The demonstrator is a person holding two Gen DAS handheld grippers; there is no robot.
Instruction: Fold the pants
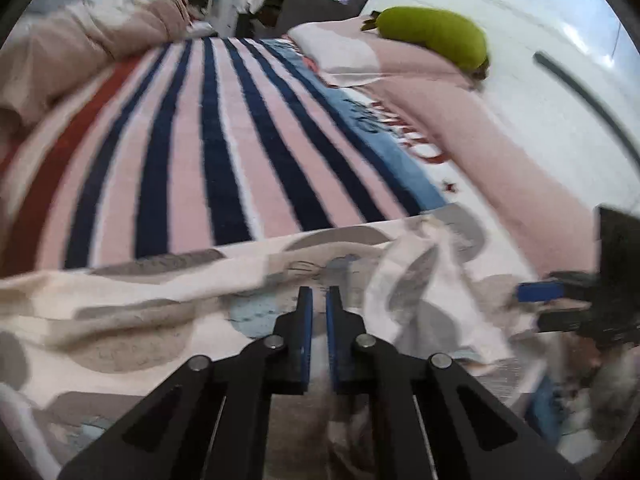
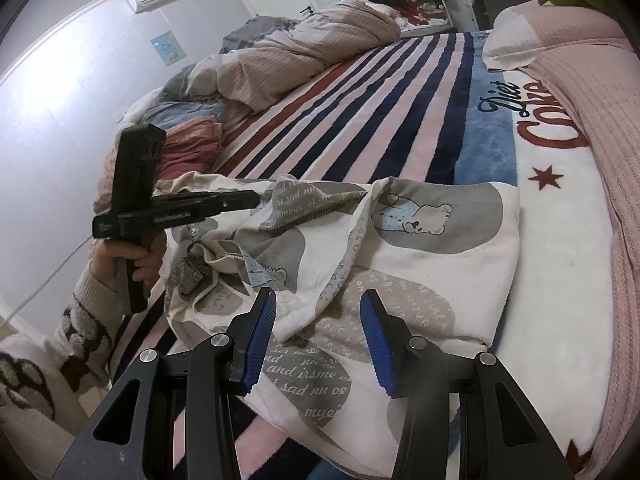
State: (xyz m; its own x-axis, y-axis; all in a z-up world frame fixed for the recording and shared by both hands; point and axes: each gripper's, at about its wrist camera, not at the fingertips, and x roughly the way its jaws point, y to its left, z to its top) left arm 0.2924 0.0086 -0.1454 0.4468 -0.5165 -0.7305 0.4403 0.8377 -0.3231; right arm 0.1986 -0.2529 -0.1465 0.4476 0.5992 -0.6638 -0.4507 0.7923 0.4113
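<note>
1. While the pants (image 2: 360, 264) lie rumpled across the lower middle of the right wrist frame, on the striped blanket (image 2: 360, 100) of the bed, the right hand-held gripper (image 2: 318, 340) hangs just above them with its blue pads (image 2: 260, 340) spread wide, holding nothing.
2. At the left of that frame the left hand-held gripper (image 2: 256, 200) reaches into the raised upper edge of the pants, gripped by a hand (image 2: 132, 260) in a patterned sleeve.
3. Seen from the left wrist, the left hand-held gripper (image 1: 319, 294) has its pads nearly pressed together, with cloth of the pants (image 1: 160, 320) in the narrow gap; whether they pinch it I cannot tell for sure.
4. A green plush (image 1: 436, 38) sits on a pink pillow (image 1: 460, 120) at upper right.
5. A bunched duvet (image 2: 288, 56) lies upper centre in the right wrist frame.
</note>
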